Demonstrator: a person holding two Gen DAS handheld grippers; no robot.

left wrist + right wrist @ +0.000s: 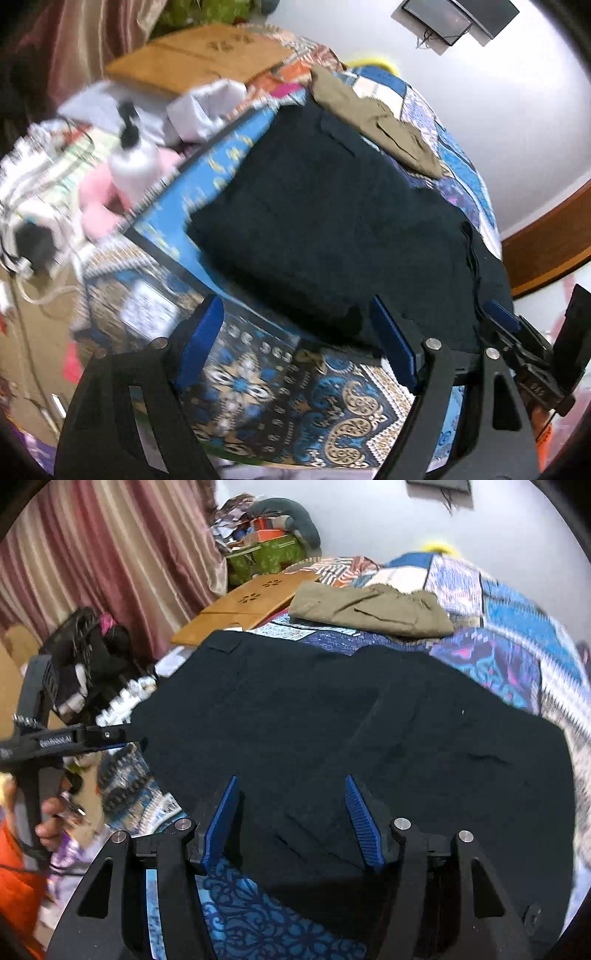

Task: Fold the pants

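The left gripper (295, 347) stands wide open, holding nothing, over the patterned bedspread (280, 402) at the black pants' (332, 229) near edge. The right gripper (291, 819), also spread wide and empty, hovers over the folded black pants (332, 716). Toward 12 o'clock lie folded khaki pants (369, 609); at 11 o'clock, a wooden lap desk (240, 613).

The pants (332, 720) lay flat on the bedspread (517, 627) before my grippers; a second folded garment (369, 607) lay behind them; a wooden board (243, 609) sat behind-left.
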